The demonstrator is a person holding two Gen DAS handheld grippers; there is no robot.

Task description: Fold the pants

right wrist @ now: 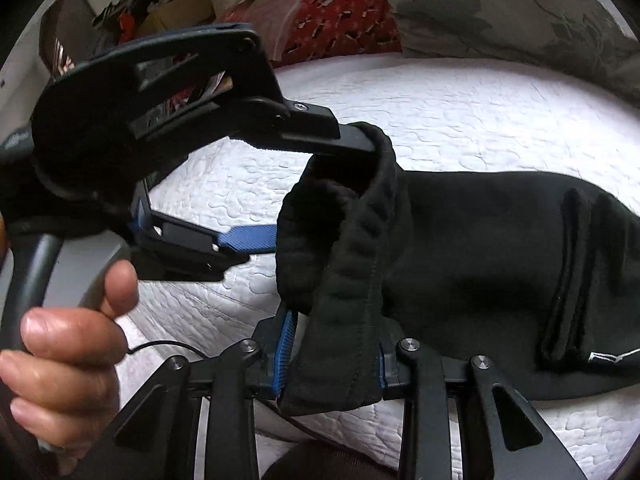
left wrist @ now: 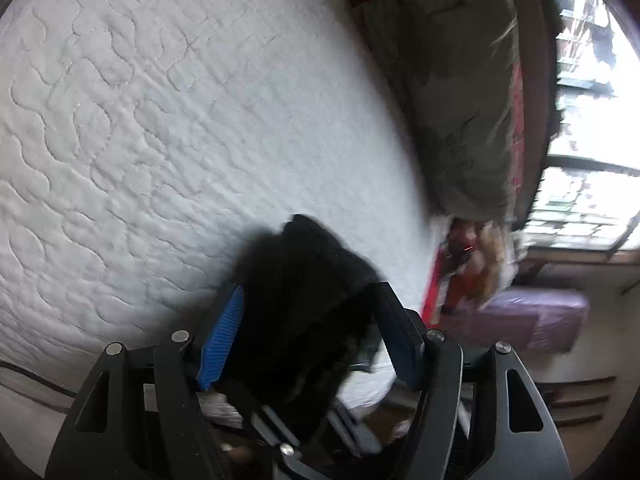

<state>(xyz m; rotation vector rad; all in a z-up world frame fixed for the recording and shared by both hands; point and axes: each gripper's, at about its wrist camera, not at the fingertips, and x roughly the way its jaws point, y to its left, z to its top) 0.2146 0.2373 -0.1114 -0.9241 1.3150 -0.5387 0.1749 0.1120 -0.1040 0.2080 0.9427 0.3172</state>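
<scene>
Black pants (right wrist: 480, 248) lie across a white quilted bed (right wrist: 480, 112), with the legs running right. The ribbed waistband (right wrist: 360, 248) is lifted off the bed. My right gripper (right wrist: 334, 344) is shut on the waistband's lower part, with both blue pads pressed to the cloth. My left gripper (right wrist: 324, 190) comes in from the left, held by a hand (right wrist: 68, 360). Its jaws stand wide: the waistband loops over the upper finger (right wrist: 352, 138), and the lower blue pad (right wrist: 248, 238) just meets the cloth's edge. In the left wrist view the bunched pants (left wrist: 296, 248) sit loosely between the fingers of the left gripper (left wrist: 310, 288).
A grey patterned pillow (left wrist: 452, 80) and a red patterned cloth (right wrist: 340, 12) lie at the bed's far edge, with clutter (right wrist: 168, 4) behind. A window (left wrist: 580, 160) and a purple cover (left wrist: 540, 316) are beyond the bed. A thin black cable (right wrist: 160, 346) trails over the near edge.
</scene>
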